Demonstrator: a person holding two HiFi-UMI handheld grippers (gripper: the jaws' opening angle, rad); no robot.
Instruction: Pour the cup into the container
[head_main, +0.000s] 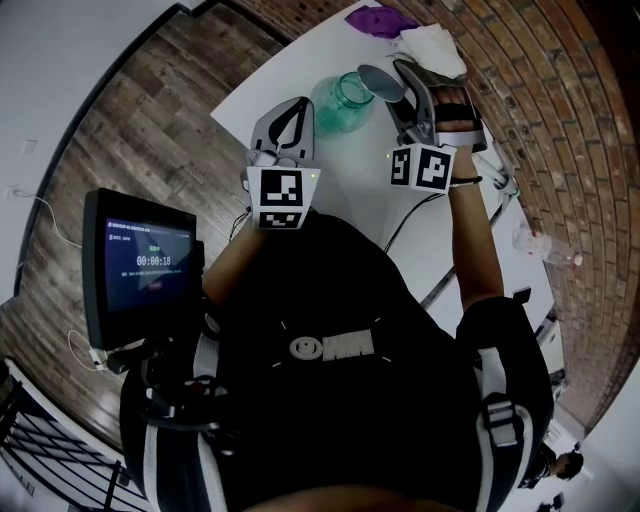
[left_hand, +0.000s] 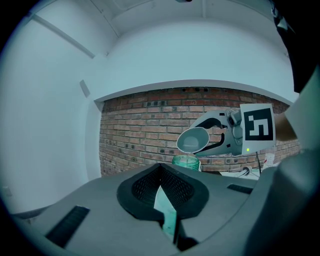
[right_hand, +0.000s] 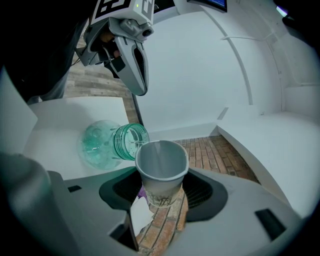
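Note:
A grey paper cup (right_hand: 161, 172) sits between the jaws of my right gripper (right_hand: 160, 200), which is shut on it. The cup is tipped, with its lip over the mouth of a green glass jar (right_hand: 107, 145) standing on the white table (head_main: 250, 85). A pale streak runs along the cup's inside toward its lip. From the head view the cup (head_main: 378, 82) hangs just right of the jar (head_main: 345, 100). My left gripper (head_main: 290, 115) hovers to the left of the jar, jaws together and holding nothing. In the left gripper view the cup (left_hand: 192, 140) is right above the jar (left_hand: 186, 161).
A purple cloth (head_main: 380, 20) and a white crumpled cloth (head_main: 432, 45) lie at the table's far end. A clear plastic bottle (head_main: 545, 250) and cables lie on the table to the right. A monitor on a stand (head_main: 140, 265) is at my left, over a wooden floor.

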